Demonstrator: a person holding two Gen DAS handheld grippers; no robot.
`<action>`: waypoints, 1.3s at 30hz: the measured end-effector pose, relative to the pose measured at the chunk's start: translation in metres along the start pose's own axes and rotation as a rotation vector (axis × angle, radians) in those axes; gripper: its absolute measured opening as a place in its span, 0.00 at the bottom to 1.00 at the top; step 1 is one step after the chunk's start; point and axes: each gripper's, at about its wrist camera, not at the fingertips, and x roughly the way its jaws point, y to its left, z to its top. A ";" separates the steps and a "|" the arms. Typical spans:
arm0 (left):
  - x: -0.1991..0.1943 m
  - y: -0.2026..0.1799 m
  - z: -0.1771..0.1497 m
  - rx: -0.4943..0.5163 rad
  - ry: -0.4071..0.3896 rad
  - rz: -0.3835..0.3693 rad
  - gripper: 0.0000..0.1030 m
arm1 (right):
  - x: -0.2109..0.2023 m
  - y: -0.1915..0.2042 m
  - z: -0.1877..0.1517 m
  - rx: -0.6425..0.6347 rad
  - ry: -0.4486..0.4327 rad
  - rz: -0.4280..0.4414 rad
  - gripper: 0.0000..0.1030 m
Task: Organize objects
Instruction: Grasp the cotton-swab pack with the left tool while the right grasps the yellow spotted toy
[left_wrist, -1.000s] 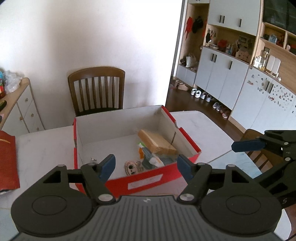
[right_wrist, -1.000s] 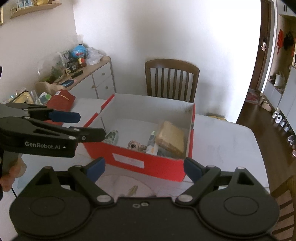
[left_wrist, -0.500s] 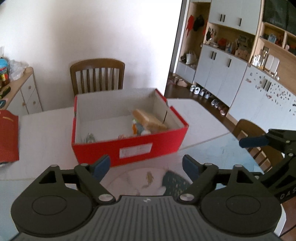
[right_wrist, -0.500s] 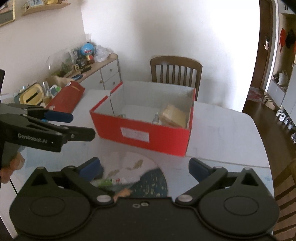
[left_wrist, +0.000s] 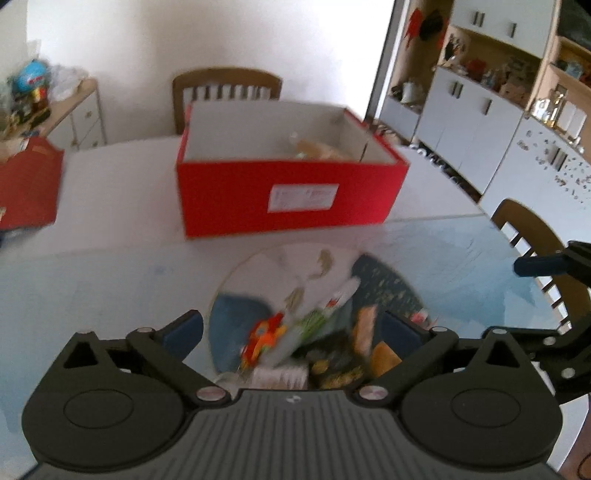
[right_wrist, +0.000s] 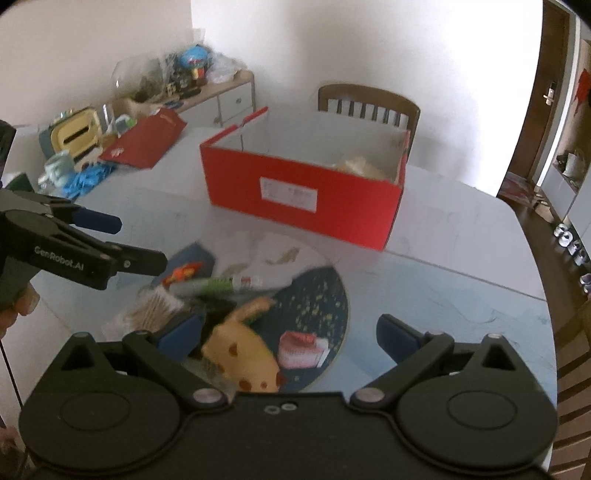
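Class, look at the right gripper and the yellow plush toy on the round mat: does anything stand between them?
Nothing visible does. The right gripper is open above the yellow plush toy, which lies bare on the round mat, just beside the left finger.

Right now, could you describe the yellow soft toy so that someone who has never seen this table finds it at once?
Start at the red box on the white table; in front of it lies a round mat heaped with small things. The yellow soft toy lies at the mat's near edge, beside a small pink cake-shaped piece. It is the only plush thing there, pale yellow with red-brown spots.
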 end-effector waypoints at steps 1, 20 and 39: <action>0.002 0.003 -0.005 -0.006 0.009 0.005 1.00 | 0.001 0.001 -0.002 -0.002 0.004 -0.001 0.98; 0.049 0.020 -0.058 0.080 0.174 0.076 1.00 | 0.031 0.009 -0.024 -0.004 0.101 -0.006 0.93; 0.046 0.007 -0.077 0.101 0.103 0.107 0.98 | 0.062 0.024 -0.026 -0.006 0.142 -0.016 0.73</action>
